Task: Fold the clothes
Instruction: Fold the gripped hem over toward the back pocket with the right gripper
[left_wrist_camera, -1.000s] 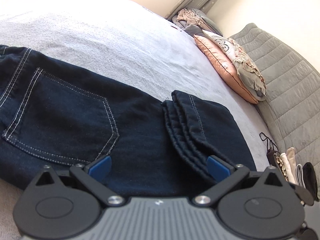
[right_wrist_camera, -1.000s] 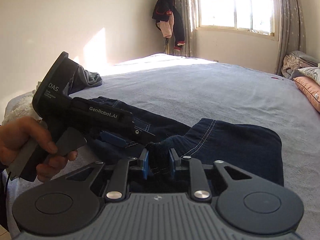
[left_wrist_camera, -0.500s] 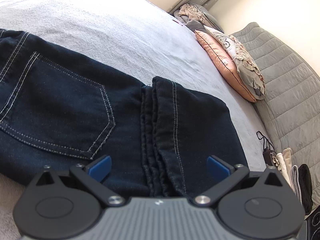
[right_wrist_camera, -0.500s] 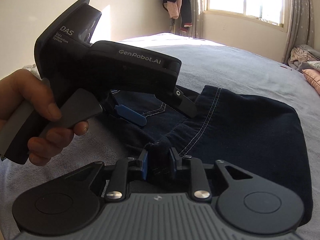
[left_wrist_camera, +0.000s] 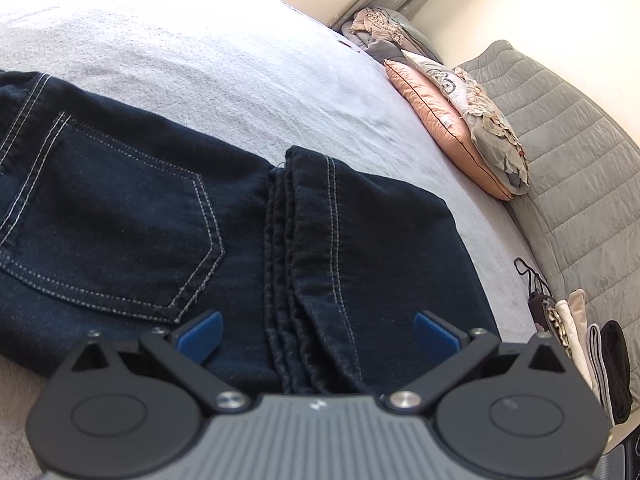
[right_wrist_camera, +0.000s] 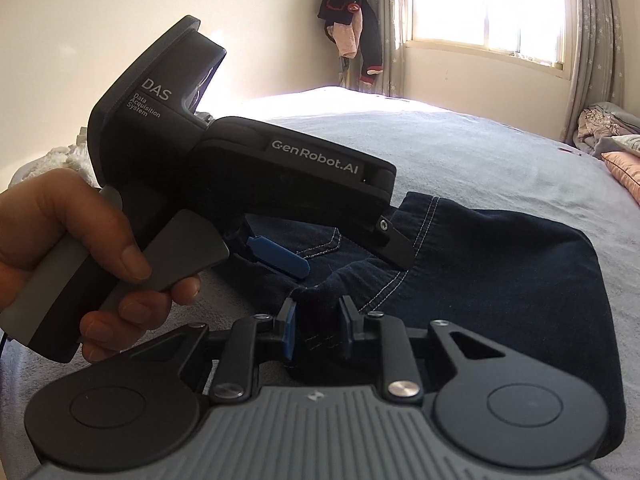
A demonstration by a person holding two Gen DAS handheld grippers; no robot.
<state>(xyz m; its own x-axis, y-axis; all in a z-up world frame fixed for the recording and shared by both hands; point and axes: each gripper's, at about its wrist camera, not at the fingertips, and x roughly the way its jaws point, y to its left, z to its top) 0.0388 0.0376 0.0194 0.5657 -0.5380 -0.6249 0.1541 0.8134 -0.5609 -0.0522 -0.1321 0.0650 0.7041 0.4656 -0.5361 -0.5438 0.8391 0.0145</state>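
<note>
From my left wrist camera, I see the dark jeans (left_wrist_camera: 168,232) lying flat on the grey bed (left_wrist_camera: 208,64), back pocket facing up on the left and the leg hems folded over so they lie stacked just right of the pocket. My left gripper (left_wrist_camera: 318,334) hangs above the denim with its jaws spread wide, blue pads well apart, nothing between them. Off to the right, a pink pillow (left_wrist_camera: 436,120) and a patterned pillow (left_wrist_camera: 476,108) lean against a quilted grey headboard (left_wrist_camera: 580,184), and a row of folded clothes (left_wrist_camera: 592,356) sits at the bed's edge.

From my right wrist camera, my right gripper (right_wrist_camera: 318,332) has its jaws drawn close, pinching a bunched edge of the jeans (right_wrist_camera: 500,272) between the blue pads. The folded jeans spread out on the bed (right_wrist_camera: 440,148) beyond. A hand (right_wrist_camera: 80,248) holds the left gripper (right_wrist_camera: 348,256) across the left of the view, its fingers hovering open over the denim. A window (right_wrist_camera: 488,4) and hanging garments (right_wrist_camera: 354,28) are at the back.
</note>
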